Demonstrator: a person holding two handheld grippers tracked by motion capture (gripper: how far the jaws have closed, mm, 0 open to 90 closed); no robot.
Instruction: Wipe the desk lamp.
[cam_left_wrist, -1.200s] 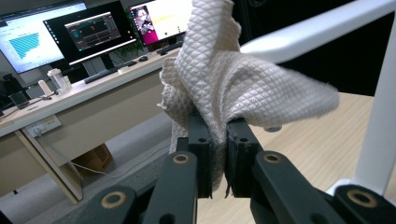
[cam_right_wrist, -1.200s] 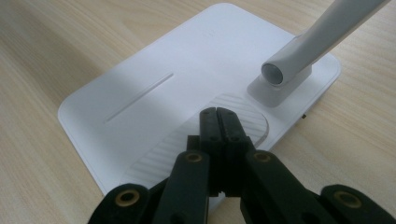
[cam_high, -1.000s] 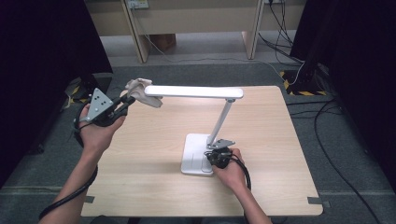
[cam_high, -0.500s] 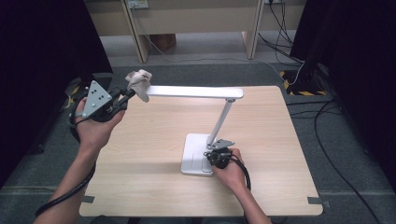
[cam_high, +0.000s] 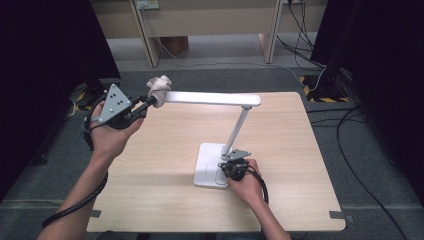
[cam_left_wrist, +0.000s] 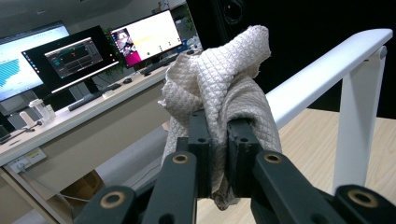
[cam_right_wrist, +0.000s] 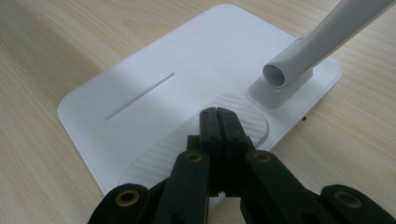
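A white desk lamp stands on the wooden table, its long head reaching left. My left gripper is shut on a cream quilted cloth at the head's left tip; up close the cloth bunches over the jaws beside the lamp head. My right gripper is shut with nothing between its jaws, its tips pressing down on the ribbed part of the lamp base, near the arm's foot.
Table legs and cables lie on the floor beyond the far edge. Dark curtains stand at both sides. In the left gripper view, a desk with monitors is in the background.
My left gripper has carried the cloth up and a little away along the lamp head's left tip. The right gripper has stayed on the lamp base.
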